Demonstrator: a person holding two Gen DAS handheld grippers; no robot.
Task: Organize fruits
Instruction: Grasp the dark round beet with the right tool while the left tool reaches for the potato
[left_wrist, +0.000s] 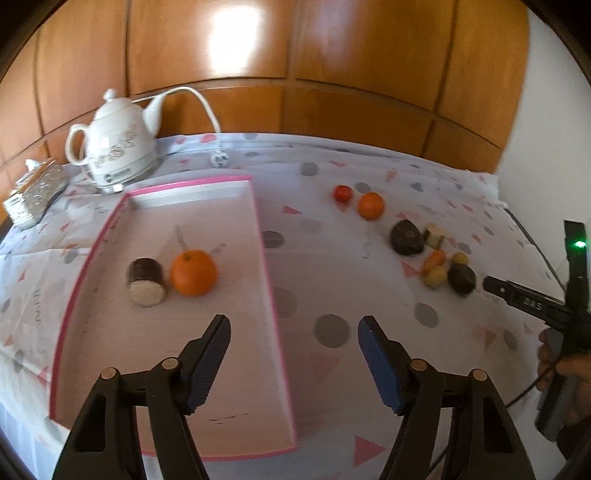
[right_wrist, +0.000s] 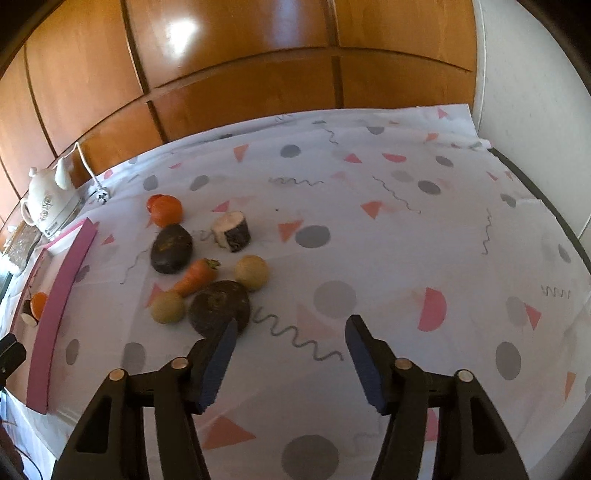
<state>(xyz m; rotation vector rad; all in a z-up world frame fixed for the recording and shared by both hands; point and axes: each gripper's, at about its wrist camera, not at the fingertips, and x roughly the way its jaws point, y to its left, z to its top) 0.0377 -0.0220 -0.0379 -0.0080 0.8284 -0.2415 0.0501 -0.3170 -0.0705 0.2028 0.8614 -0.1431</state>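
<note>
Hovering half-spread and empty: left claw (left_wrist: 294, 330) over pink tray (left_wrist: 267, 258), right claw (right_wrist: 291, 332) beside dark fruit (right_wrist: 218, 312).

In your pink-rimmed tray (left_wrist: 264, 240) an orange (left_wrist: 193, 272) sits just beside a dark-skinned cut chunk (left_wrist: 146, 282); out on the tablecloth (right_wrist: 369, 240), toward its right side, you have a second orange (right_wrist: 167, 210), a carrot (right_wrist: 195, 277), two dark round roots (right_wrist: 171, 249) and two pale balls (right_wrist: 252, 272)
</note>
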